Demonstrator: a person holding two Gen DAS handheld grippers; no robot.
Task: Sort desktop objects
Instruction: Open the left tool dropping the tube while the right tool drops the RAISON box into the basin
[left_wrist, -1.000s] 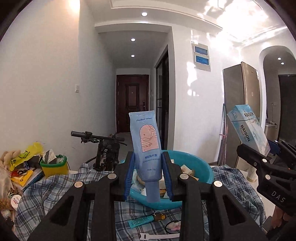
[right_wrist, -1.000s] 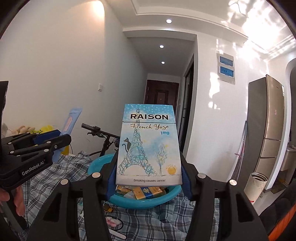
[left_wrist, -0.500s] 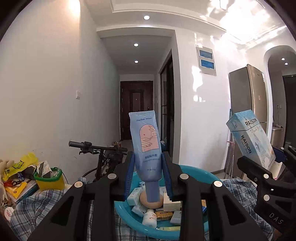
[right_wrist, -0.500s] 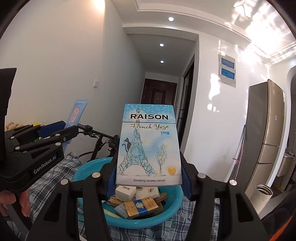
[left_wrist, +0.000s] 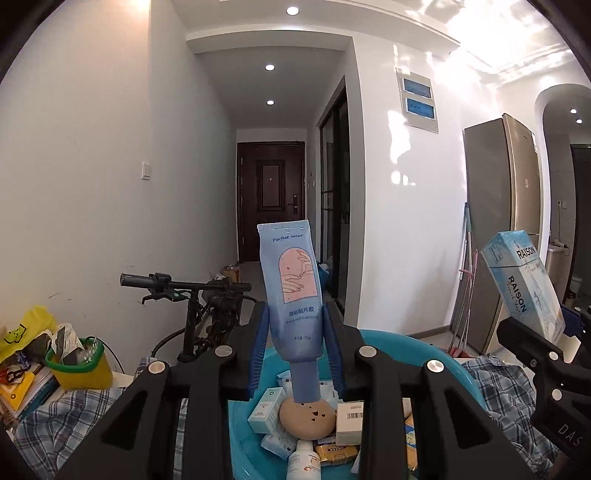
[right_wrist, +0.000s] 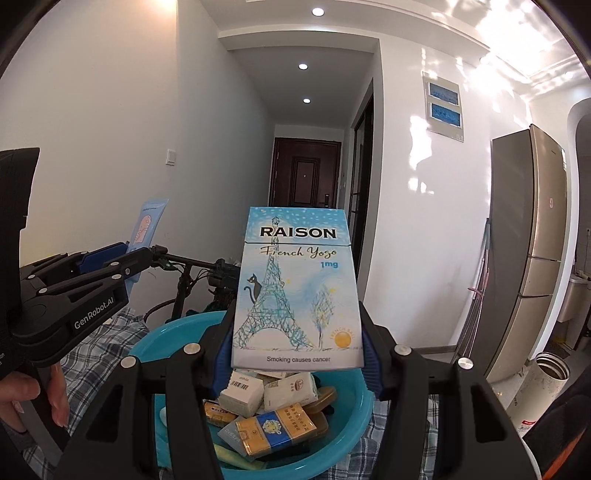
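My left gripper (left_wrist: 295, 350) is shut on a light blue tube (left_wrist: 291, 291) that stands upright, cap down, above the blue basin (left_wrist: 439, 363). The right gripper (right_wrist: 297, 354) is shut on a pale blue RAISON cigarette box (right_wrist: 297, 291), held upright over the same blue basin (right_wrist: 343, 439). In the left wrist view the box (left_wrist: 524, 284) and right gripper show at the right edge. In the right wrist view the tube (right_wrist: 146, 225) and left gripper show at the left. The basin holds several small boxes, cigarette packs and a tan round puff (left_wrist: 306, 415).
The basin sits on a plaid cloth (left_wrist: 74, 413). At the left stand a yellow-green bin (left_wrist: 79, 365) and a pile of books and bags. A bicycle handlebar (left_wrist: 177, 286) crosses behind the table. A fridge (right_wrist: 524, 254) and a steel cup (right_wrist: 545, 384) are to the right.
Both grippers have moved forward toward and over the basin with the tube and box still held; the basin's contents now lie directly below them.
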